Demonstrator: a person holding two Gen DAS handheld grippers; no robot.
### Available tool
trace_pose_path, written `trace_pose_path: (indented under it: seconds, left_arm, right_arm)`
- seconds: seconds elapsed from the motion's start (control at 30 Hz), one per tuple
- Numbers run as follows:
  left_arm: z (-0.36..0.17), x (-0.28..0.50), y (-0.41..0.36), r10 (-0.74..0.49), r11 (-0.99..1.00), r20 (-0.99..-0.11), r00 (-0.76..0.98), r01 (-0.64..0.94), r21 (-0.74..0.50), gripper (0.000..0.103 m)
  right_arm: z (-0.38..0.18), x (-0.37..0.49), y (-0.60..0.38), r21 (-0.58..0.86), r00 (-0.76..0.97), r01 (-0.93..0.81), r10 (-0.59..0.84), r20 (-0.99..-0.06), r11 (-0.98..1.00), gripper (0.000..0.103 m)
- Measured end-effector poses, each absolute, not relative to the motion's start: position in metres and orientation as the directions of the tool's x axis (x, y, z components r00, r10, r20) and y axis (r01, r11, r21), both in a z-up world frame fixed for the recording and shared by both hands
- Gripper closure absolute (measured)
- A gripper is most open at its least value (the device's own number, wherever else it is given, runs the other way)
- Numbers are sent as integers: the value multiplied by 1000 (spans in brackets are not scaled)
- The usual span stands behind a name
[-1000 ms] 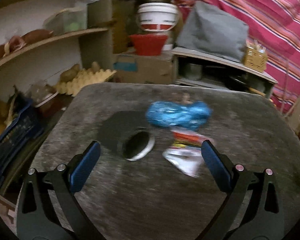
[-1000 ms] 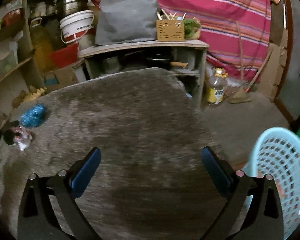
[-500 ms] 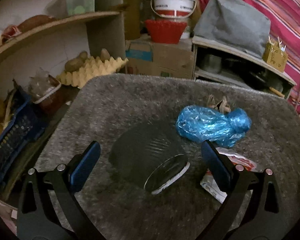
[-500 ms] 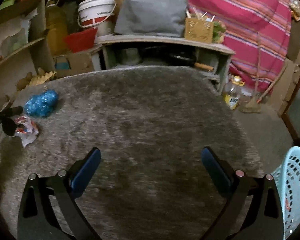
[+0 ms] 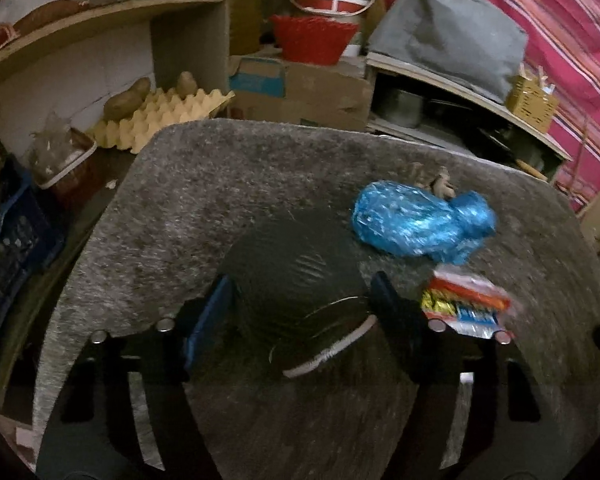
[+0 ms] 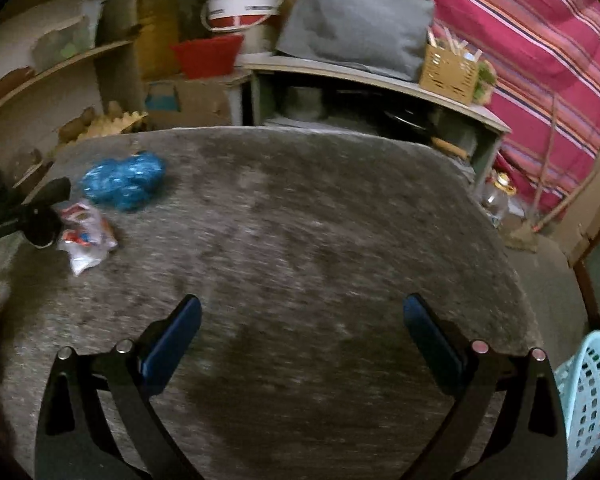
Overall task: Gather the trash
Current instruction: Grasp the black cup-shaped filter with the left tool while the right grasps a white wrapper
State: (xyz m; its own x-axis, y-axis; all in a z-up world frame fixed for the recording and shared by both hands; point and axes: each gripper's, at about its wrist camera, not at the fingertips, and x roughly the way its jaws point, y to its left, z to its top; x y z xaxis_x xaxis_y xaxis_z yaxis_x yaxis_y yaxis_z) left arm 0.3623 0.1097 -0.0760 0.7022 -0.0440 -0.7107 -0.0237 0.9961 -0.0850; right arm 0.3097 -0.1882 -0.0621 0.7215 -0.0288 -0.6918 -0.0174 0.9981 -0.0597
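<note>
Collecting trash from a grey carpeted table (image 6: 320, 220), early stage. The left gripper (image 5: 300, 300) reaches over the near left part of the table, and its jaws have just been closing around a black cup (image 5: 296, 280) that lies on its side, its white-edged mouth turned toward the camera. The cup sits between the blue pads (image 5: 208, 316); the pads stand at or just beside its sides, and whether they already press on it cannot be told, since the cup wall shows no clear dent and the right pad is dark against it. Two more pieces lie untouched on the table: a crumpled blue plastic bag (image 5: 420, 220) just beyond and to the right of the cup, and a red, yellow and white snack wrapper (image 5: 464, 308) near the cup on its right. In the right wrist view the same three pieces lie at the far left of the table. The right gripper (image 6: 300, 332) hangs over bare carpet, well apart from them, its jaws spread wide and empty. A pale blue perforated basket (image 6: 588, 392) stands beyond the table's near right edge and is probably the bin. By this reading nothing is yet collected: the cup is being taken, and bag and wrapper remain.
</note>
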Motion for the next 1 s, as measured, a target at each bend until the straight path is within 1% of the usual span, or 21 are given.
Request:
trace_pose_path:
  seconds: [0.13, 0.23, 0.27, 0.3, 0.37, 0.47, 0.53, 0.6, 0.7, 0.77, 0.83, 1.0]
  left_arm:
    - [-74, 349, 121, -94, 992, -712, 695, 10, -122, 40]
    - [-72, 347, 124, -89, 993, -710, 699, 2, -122, 39]
    - [-72, 348, 123, -79, 994, -710, 700, -2, -113, 36]
    - [-73, 350, 124, -67, 995, -710, 701, -9, -103, 29]
    - [-77, 356, 124, -39, 996, -717, 696, -28, -81, 21]
    - [-86, 369, 124, -63, 993, -739, 671, -33, -115, 21]
    - [-89, 375, 122, -66, 993, -745, 664, -30, -114, 21]
    - [-95, 381, 119, -29, 996, -760, 649, -44, -75, 25]
    - [-96, 382, 123, -51, 994, -759, 649, -40, -101, 26]
    - [-92, 376, 128, -62, 994, -756, 652, -30, -107, 26]
    - [-87, 368, 129, -53, 996, -753, 656, -18, -86, 26]
    - [-70, 329, 144, -34, 998, -735, 677, -12, -57, 26]
  right_arm:
    - [-56, 316, -160, -51, 730, -68, 15, -684, 996, 4]
    - [-53, 321, -144, -49, 723, -95, 35, -690, 994, 4]
    - [-52, 321, -140, -51, 723, -101, 38, -690, 994, 4]
    - [-49, 322, -136, -59, 725, -105, 36, -688, 993, 4]
    - [-47, 322, -134, -62, 726, -103, 32, -686, 993, 4]
    - [-47, 323, -136, -56, 722, -97, 32, -691, 994, 4]
    - [-49, 324, -138, -61, 719, -89, 22, -694, 994, 4]
    - [-50, 327, -142, -57, 716, -81, 18, -697, 995, 4]
    - [-51, 329, -144, -44, 715, -78, 25, -699, 996, 4]
    - [-52, 330, -143, -46, 715, -81, 26, -699, 996, 4]
    - [-54, 332, -138, -45, 712, -94, 35, -702, 995, 4]
    - [-60, 336, -110, -43, 702, -153, 78, -708, 987, 4]
